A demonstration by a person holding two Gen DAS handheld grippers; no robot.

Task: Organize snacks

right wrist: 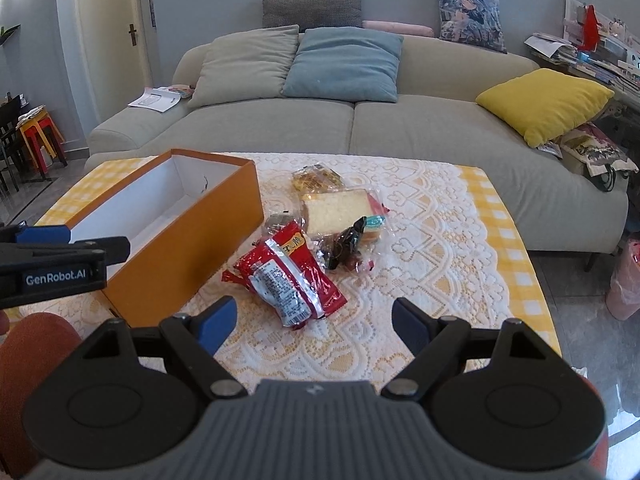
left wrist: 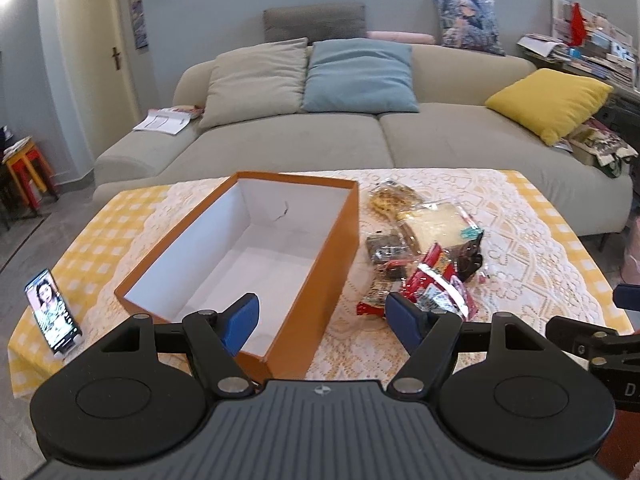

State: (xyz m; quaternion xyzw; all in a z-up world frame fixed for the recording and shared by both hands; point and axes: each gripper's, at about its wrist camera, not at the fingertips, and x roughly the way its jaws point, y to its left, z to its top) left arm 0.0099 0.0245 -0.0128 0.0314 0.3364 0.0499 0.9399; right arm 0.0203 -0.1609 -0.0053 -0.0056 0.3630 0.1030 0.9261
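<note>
Nearest the right wrist camera, the right tool (right wrist: pixel 314 320) hangs with its blue-padded jaws spread wide and nothing between them, above the lace cloth of the table (right wrist: pixel 440 248). Just beyond it lies a red snack packet (right wrist: pixel 292 276), label side up, at the near edge of a loose pile. Behind that packet sit a dark wrapped snack (right wrist: pixel 344 246), a clear bag with a slice of cake (right wrist: pixel 334 210), and farthest back a bag of golden pastries (right wrist: pixel 316 178); these overlap one another.

The left tool (left wrist: pixel 322 320) is likewise spread apart and empty, held over the near right corner of the orange box (left wrist: pixel 336 248). The box stands open with a bare white inside, just to the left of the pile. A phone (left wrist: pixel 52 312) stands propped at the table's near left corner, well apart from the snacks.

Beyond the table stretches a grey sofa (right wrist: pixel 400 128) with a blue cushion (right wrist: pixel 344 64) and a yellow cushion (right wrist: pixel 544 100).
</note>
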